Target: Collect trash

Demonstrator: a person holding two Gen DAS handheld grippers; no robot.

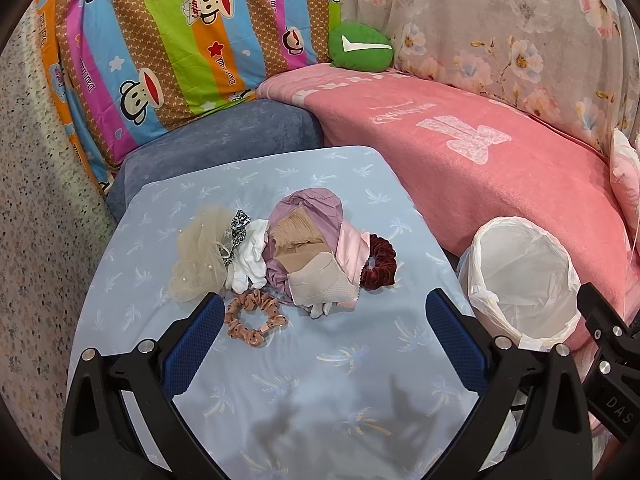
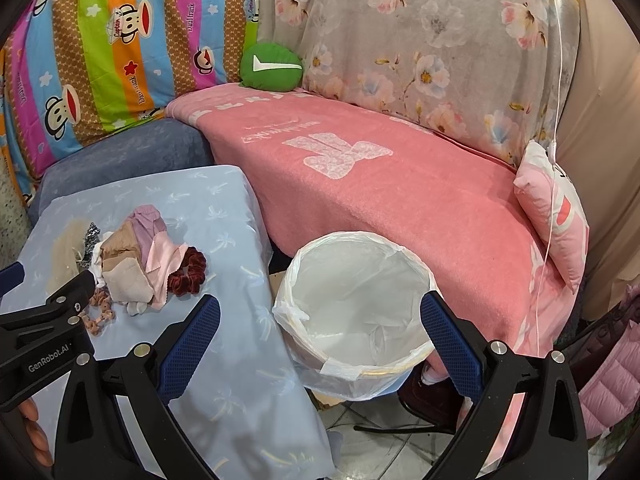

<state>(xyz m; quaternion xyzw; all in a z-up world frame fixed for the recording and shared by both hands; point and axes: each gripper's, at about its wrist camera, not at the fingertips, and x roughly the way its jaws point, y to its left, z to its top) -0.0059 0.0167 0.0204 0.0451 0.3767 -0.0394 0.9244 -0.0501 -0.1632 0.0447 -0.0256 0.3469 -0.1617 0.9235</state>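
Observation:
A pile of cloth scraps [image 1: 304,248] lies on the light blue table [image 1: 320,360]: beige tulle [image 1: 198,264], a white rag [image 1: 252,256], a dark red scrunchie [image 1: 380,260] and a pink dotted scrunchie [image 1: 254,316]. My left gripper [image 1: 320,308] is open just in front of the pile, above the table, holding nothing. A bin with a white liner [image 2: 356,312] stands right of the table. My right gripper [image 2: 320,312] is open above the bin's near rim, empty. The pile also shows in the right wrist view [image 2: 132,264].
A sofa with a pink blanket [image 2: 400,200] runs behind the table and bin. A green cushion [image 1: 360,46] and a pink pillow [image 2: 556,216] sit on it. A blue cushion [image 1: 224,140] lies behind the table. Tiled floor [image 2: 360,440] shows below the bin.

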